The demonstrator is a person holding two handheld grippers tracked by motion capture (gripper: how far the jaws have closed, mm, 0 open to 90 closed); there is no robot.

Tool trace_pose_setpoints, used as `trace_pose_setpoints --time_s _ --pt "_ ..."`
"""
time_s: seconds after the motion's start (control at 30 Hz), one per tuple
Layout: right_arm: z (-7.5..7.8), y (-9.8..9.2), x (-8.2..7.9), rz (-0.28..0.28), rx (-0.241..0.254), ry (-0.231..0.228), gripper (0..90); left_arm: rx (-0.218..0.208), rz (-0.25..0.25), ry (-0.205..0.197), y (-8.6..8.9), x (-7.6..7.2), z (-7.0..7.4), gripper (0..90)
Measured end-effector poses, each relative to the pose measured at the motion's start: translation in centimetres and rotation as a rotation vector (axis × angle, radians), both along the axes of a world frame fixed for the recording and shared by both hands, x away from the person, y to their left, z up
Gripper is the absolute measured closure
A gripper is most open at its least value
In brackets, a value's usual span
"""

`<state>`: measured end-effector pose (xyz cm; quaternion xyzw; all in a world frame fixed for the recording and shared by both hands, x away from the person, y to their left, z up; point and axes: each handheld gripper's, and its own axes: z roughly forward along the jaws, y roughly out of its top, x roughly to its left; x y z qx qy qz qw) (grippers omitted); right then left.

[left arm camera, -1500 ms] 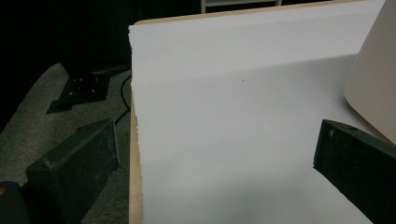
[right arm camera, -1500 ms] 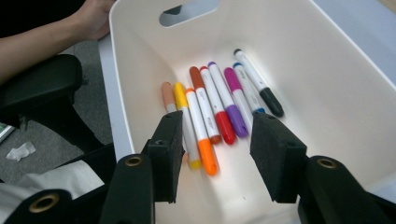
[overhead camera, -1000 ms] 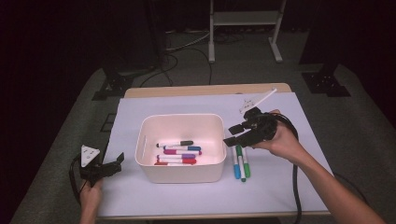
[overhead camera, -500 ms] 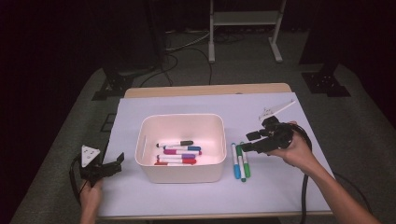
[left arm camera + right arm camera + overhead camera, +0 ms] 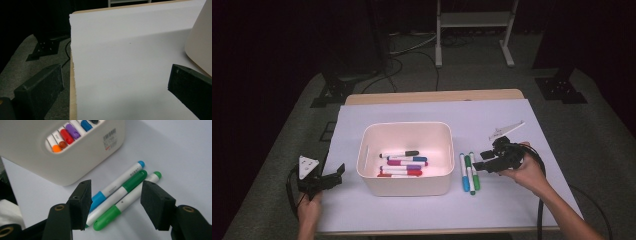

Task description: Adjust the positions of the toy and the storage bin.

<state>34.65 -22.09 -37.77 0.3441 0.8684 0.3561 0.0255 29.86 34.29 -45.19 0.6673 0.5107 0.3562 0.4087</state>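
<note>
Markers lie three abreast on the white sheet, just right of the bin and just ahead of the right gripper: one blue nearest the bin, then two green. Seen from the right gripper view, the near ends of the blue and middle markers are hidden behind one black jaw, and the print on the barrels is too small to read. A label on the bin wall is likewise illegible. Part of the bin's contents shows through its handle slot, where orange, red, purple and blue caps line up. From above, the bin holds several more markers lying flat on its floor, with black, blue, purple and red caps; the exact count is hard to make out. At the left gripper view's right edge, only a curved slice of the bin is in frame. The right hand reaches in from the lower right, gripper pointing left and low toward the markers, jaws spread wide and having just been opening, with the green markers between them but untouched. The left hand holds the left gripper at the sheet's left edge, near the bin, jaws wide apart with nothing between them.
</note>
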Motion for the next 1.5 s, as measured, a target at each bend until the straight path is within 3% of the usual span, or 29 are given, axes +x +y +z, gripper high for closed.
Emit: trace_pose_setpoints --time_s 0.27,0.43,0.8,1.0,1.17,1.5 --pt "-2.4 -0.1 0.1 -0.032 -0.01 0.013 41.1 0.0 0.0 0.0 0.0 0.0 0.0 0.0" --pt "-3.8 -0.3 0.1 -0.079 -0.018 0.002 41.9 0.001 0.0 0.001 0.0 0.0 0.0 0.0" --pt "-5.4 0.6 1.0 -0.136 -0.042 -0.015 43.8 0.0 0.0 0.0 0.0 0.0 0.0 0.0" --pt "-6.2 0.9 1.3 -0.163 -0.098 -0.029 46.1 -0.005 0.001 -0.002 0.1 0.0 0.0 0.0" --pt "-6.2 -0.3 0.8 -0.189 -0.14 -0.051 47.6 -0.002 -0.001 0.0 0.0 0.0 0.0 0.0" --pt "-6.4 -1.8 0.0 -0.275 -0.212 -0.095 65.4 0.002 0.001 0.002 0.0 0.0 0.0 0.0"
